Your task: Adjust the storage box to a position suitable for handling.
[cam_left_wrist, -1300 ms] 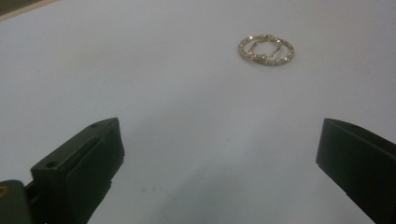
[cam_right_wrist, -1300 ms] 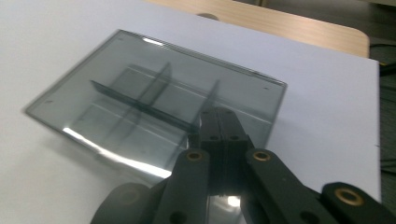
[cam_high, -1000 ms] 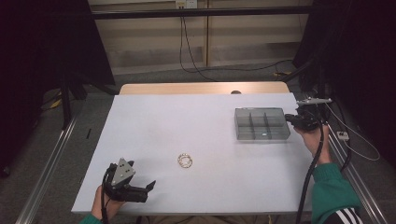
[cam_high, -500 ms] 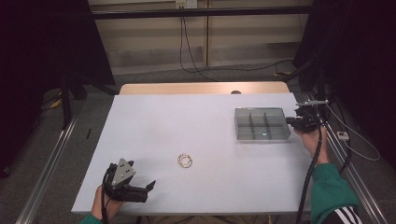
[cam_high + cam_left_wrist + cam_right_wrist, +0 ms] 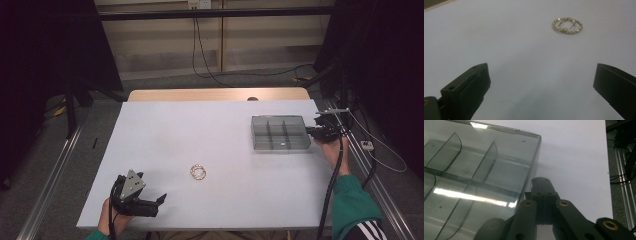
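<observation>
The divided clear box (image 5: 278, 133) sat near the right edge of the white surface (image 5: 200, 130), bare room spreading leftward. Nothing had shifted since the earlier frames. The right claw (image 5: 311, 131) was clenched empty, just beside the box's right wall. The left claw (image 5: 161, 198) stood released near the front edge, gold rings (image 5: 199, 172) lying ahead, apart.

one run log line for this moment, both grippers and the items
left gripper: open, aimed at hoop earrings, apart | right gripper: shut, tips at divided box wall | earrings on table
</observation>
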Available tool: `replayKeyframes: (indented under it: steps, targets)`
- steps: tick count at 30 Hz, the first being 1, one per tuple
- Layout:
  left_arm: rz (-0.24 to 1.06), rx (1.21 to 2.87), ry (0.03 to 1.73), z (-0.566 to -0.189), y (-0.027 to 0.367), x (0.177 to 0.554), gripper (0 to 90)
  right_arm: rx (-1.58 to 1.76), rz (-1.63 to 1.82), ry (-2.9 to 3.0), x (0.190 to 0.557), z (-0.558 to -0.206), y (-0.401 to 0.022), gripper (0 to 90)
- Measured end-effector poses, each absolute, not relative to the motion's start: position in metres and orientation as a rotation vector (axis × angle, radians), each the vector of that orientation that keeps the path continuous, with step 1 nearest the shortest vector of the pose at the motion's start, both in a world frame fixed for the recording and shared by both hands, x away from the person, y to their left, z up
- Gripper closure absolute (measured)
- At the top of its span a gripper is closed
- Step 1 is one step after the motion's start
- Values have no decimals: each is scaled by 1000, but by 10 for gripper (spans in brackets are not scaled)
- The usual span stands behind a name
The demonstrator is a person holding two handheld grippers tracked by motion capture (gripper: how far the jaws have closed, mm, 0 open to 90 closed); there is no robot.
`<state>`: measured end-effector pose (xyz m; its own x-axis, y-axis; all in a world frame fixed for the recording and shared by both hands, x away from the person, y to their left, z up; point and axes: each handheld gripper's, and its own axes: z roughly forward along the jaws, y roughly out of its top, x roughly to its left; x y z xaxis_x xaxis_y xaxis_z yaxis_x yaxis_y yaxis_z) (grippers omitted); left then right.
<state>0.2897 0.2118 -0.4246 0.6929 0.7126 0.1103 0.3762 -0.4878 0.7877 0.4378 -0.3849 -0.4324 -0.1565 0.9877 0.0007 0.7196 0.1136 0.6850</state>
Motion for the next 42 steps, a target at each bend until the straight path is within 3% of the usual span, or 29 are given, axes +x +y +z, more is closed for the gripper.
replayKeyframes:
  steps: [42]
  targets:
    - [557, 2126, 826, -425, 211, 290, 6, 1638, 875, 1999, 436, -434, -356, 900]
